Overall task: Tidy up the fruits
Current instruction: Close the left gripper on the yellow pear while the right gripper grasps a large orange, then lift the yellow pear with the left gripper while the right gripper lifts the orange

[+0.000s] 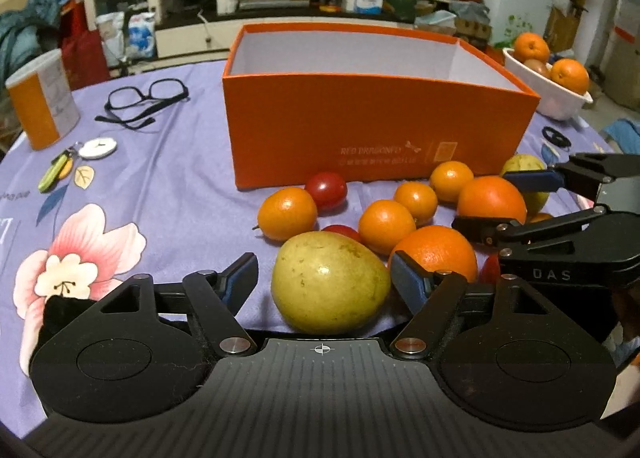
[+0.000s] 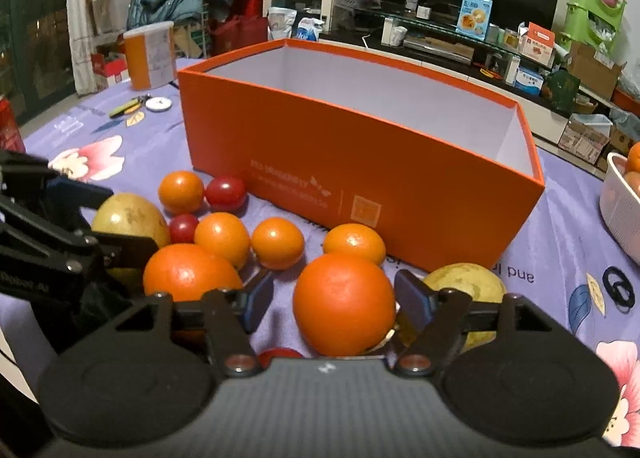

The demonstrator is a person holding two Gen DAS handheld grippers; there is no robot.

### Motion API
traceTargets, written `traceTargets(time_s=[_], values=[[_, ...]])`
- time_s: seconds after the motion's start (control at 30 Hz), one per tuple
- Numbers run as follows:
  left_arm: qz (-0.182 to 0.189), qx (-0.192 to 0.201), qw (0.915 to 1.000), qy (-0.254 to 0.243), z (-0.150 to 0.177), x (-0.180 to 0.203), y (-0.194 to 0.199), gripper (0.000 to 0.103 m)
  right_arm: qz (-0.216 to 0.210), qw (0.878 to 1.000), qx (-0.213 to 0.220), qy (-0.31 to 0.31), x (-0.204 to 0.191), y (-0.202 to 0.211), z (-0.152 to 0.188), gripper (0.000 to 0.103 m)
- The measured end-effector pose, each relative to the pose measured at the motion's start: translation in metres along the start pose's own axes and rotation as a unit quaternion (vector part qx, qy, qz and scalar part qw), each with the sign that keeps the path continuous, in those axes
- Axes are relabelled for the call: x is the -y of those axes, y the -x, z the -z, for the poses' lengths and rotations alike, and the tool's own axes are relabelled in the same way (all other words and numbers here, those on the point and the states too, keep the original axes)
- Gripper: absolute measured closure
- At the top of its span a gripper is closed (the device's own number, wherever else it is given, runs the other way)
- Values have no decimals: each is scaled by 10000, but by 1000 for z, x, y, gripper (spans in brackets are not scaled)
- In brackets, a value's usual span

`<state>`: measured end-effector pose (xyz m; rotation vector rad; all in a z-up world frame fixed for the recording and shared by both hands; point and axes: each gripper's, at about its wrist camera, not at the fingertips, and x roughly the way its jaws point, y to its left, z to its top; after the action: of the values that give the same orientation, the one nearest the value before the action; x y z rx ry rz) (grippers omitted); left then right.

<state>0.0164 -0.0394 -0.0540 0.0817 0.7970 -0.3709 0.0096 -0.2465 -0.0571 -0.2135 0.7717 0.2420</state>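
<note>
the bench [image 1: 168,185], under a lilac cloth with printed flowers, carries the big orange box [image 1: 360,129], open and apparently empty as far as its white inside shows, with pale lettering low on its front that seems to read "red dragonfly", though it is too faint to be sure. the loose fruit lies in a cluster on the cloth right in front of that box. the left gripper [image 1: 322,282] has its fingers spread around the yellow-green pear [image 1: 330,284], which sits straight ahead between them with its long axis across the gap; the pads look just clear of the skin. the right gripper [image 2: 334,298] likewise stands spread on either side of the large orange [image 2: 344,304], with space on the left pad and the right pad close. each hand is nearest its own fruit. the right gripper's body, seen from the left wrist, bears the letters "das".
</note>
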Motion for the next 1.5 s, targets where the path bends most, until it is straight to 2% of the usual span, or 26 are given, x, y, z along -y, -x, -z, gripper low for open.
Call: traceTargets(time_s=[0.13,0.33,0.53,0.73,0.8,0.93,1.1,1.17,1.27,1.4,1.47,1.5], values=[[129,-62,9999,-66,4,-1,3,63,74,9998,-1,210,-4,-1,2,26],[106,-10,9997,-208,4,3,3,63,191,9989,9,433,-8,-2,2,26],[444,-119,9989,-134,1,-8,0,64,257,9981,-26,559,-13,-4,2,26],[569,-189,9980,-176,1,-10,-1,67,155,9991,-83,395,-10,-3,1,29],[592,-199,9980,-90,0,-12,-2,68,202,9991,-80,360,-9,-3,1,35],[530,-179,9983,-179,0,-9,-1,69,122,9998,-76,159,-3,-2,-1,36],[175,-63,9993,-323,0,-9,4,71,121,9998,-42,127,-3,0,-1,40],[117,63,9996,-239,-2,-13,7,74,76,9999,-44,84,-2,0,-2,41],[76,323,9993,-141,-6,-19,15,103,24,10000,-37,79,-4,0,-2,43],[42,411,9991,-93,-9,-23,16,103,11,10000,-41,71,-5,-1,-3,44],[123,381,9992,-50,-9,-25,15,83,17,10000,-43,55,-4,-3,-3,45],[184,352,9992,7,-8,-25,16,64,15,10000,-51,36,-3,-3,-3,45]])
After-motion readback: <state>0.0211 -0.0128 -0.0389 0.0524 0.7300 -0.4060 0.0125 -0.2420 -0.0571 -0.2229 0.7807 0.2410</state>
